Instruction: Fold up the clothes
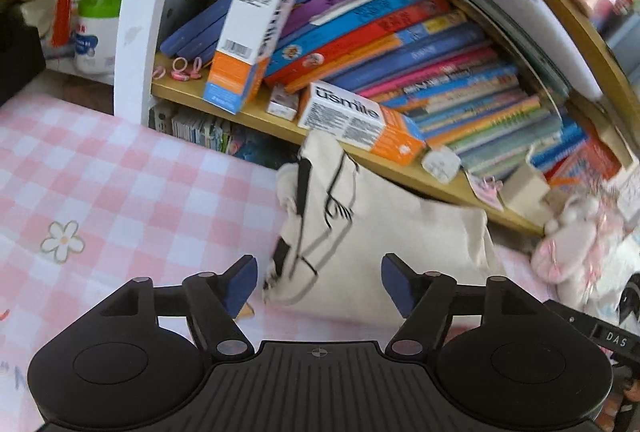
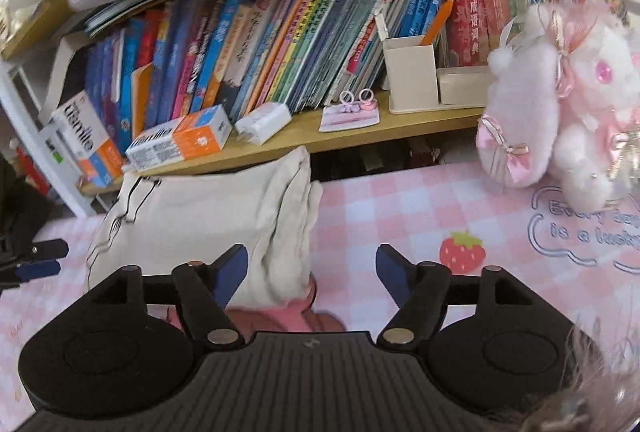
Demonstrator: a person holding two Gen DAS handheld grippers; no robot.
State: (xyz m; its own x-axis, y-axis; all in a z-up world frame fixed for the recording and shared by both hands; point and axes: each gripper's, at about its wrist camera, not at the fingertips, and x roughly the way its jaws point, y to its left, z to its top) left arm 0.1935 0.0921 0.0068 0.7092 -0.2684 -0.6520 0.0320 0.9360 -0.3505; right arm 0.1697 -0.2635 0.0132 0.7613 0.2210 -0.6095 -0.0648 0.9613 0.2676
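Note:
A cream garment with black line print (image 1: 384,232) lies folded in a bundle on the pink checked cloth, against the low shelf. In the right wrist view the same garment (image 2: 208,220) sits left of centre, with a pink piece (image 2: 288,314) showing under its near edge. My left gripper (image 1: 320,284) is open, its blue pads either side of the garment's near left corner, holding nothing. My right gripper (image 2: 312,276) is open over the garment's near right corner, holding nothing. The left gripper's fingers (image 2: 38,258) show at the far left of the right wrist view.
A wooden shelf (image 1: 256,116) full of books and toothpaste boxes (image 1: 360,120) stands right behind the garment. A pink plush toy (image 2: 560,112) stands at the right on the checked cloth (image 1: 100,184). A pen cup (image 2: 410,72) stands on the shelf.

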